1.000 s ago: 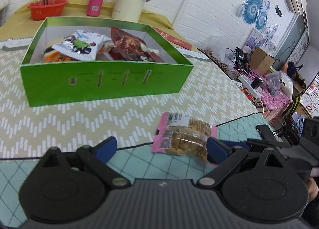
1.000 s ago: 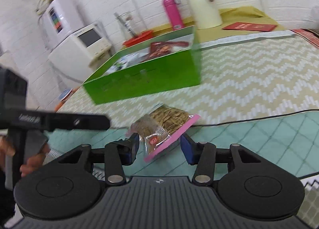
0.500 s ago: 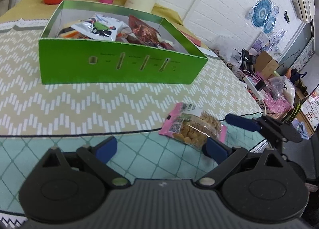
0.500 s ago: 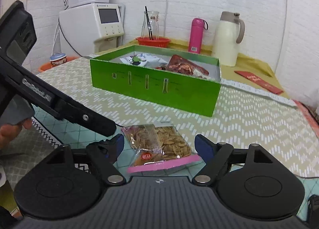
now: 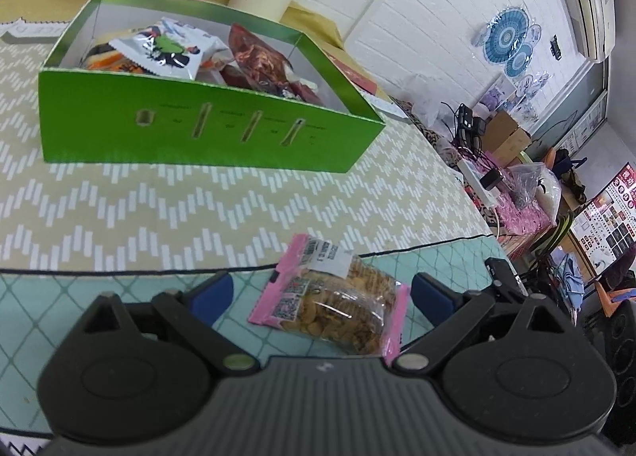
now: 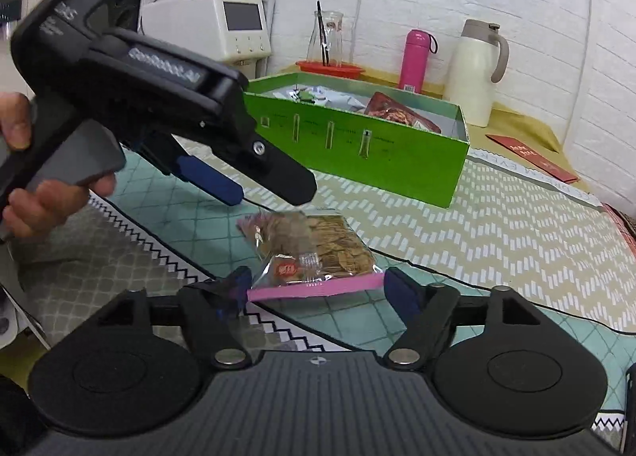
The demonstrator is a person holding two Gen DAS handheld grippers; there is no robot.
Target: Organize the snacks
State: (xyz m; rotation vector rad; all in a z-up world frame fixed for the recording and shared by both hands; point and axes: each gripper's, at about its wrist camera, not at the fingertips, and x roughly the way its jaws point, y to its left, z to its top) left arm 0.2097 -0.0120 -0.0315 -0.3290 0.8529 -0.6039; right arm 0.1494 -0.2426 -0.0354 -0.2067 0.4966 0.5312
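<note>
While the left gripper (image 5: 318, 299) stands spread wide, a pink-edged snack packet (image 5: 334, 307) lies flat on the teal mat (image 5: 99, 289) between its 2 blue pads, apparently untouched and lined up for a pinch. Beyond, a green box (image 5: 198, 130) already holds several packets, the likely destination.

From the right wrist view, the right gripper (image 6: 316, 289) is also spread fully, bracketing the packet's near end. The left gripper hangs over the packet's far side.
</note>
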